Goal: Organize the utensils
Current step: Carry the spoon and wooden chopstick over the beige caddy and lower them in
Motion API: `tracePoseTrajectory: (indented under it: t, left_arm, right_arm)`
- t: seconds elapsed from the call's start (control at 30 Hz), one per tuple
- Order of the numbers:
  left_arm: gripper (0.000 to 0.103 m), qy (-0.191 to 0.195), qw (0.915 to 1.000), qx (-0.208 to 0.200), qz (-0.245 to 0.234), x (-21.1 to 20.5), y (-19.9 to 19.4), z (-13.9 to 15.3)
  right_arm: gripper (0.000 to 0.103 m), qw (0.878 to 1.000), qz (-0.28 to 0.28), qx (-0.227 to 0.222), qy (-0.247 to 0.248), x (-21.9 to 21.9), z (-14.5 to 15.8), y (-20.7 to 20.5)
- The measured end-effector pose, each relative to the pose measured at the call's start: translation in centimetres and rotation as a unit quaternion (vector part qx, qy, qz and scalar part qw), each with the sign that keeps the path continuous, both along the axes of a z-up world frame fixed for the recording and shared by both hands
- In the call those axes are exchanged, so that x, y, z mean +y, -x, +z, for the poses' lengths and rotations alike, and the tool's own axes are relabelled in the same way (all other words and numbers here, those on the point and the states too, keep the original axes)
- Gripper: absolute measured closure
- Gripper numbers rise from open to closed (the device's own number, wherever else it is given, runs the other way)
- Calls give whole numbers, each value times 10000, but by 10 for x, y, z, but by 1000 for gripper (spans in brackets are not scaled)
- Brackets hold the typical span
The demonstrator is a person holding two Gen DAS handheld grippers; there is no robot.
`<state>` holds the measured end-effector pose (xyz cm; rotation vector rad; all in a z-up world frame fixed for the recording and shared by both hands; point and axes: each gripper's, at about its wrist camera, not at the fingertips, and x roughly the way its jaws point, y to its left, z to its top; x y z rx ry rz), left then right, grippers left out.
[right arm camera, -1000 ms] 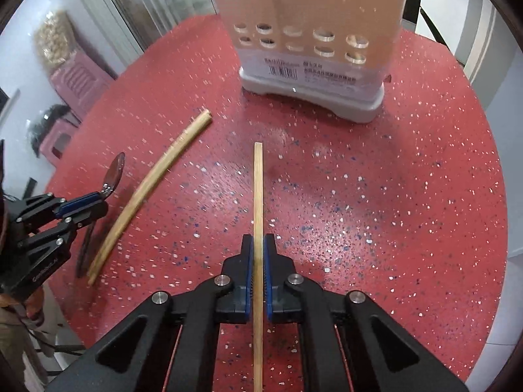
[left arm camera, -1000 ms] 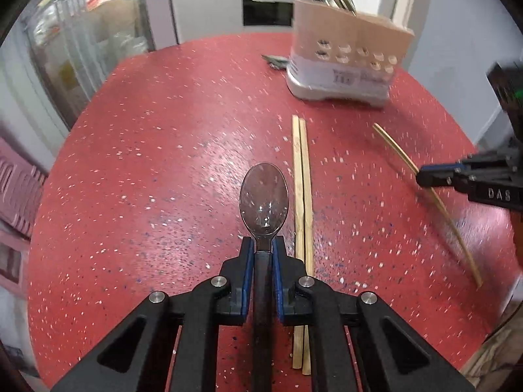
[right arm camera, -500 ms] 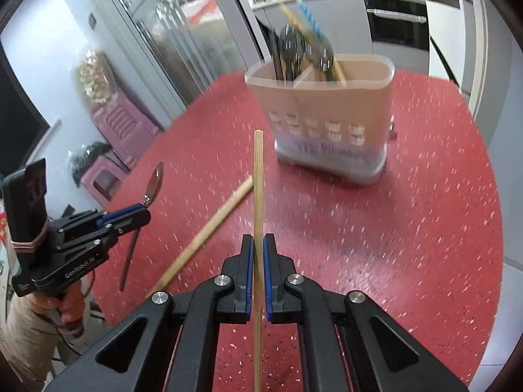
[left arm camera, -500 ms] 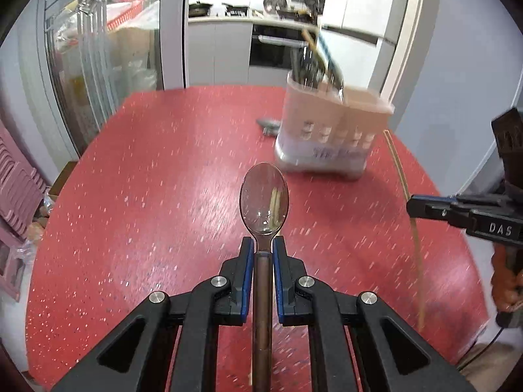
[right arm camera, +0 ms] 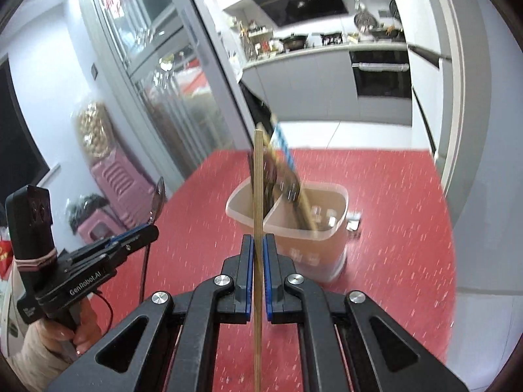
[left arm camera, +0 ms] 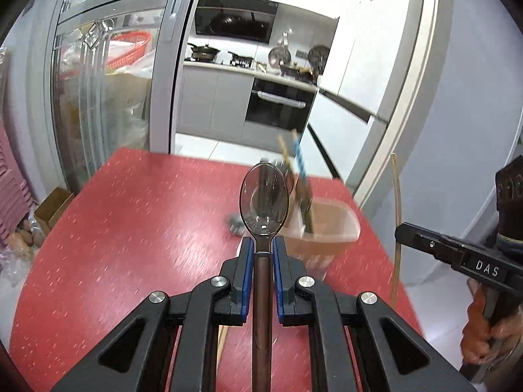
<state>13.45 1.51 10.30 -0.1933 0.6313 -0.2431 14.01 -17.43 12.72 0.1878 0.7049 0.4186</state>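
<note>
Spoon clenched in left gripper, chopstick in right gripper; long chopstick may snag holder rim, centre frame, tipping it.

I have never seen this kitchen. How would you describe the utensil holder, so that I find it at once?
Look at the red speckled table in front of the kitchen doorway. Near its far edge stands the utensil holder, a pale translucent plastic tub split by a divider into two compartments. It is the only container on the table, and dark utensil handles and a blue-patterned stick lean out of it.
</note>
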Motion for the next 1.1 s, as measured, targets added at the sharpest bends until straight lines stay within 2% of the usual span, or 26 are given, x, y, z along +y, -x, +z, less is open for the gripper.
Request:
tracePoseTrajectory:
  t: [0.27, 0.5, 0.87, 1.1]
  left_arm:
    - [66, 222, 9988, -379, 233, -14, -47, 28]
    - [66, 72, 9961, -749, 470, -25, -82, 39]
    - [66, 94, 9918, -1062, 711, -39, -122, 17]
    - [66, -52, 9902, -1133, 811, -45, -126, -7]
  right_arm:
    - [97, 9985, -223, -490, -79, -9, 38, -39]
    - [97, 9955, -475, -798, -171, -12, 54, -75]
    - [97, 9913, -589, -1180, -19, -7, 44, -112]
    - [97, 9890, -548, -1346, 282, 4, 18, -119]
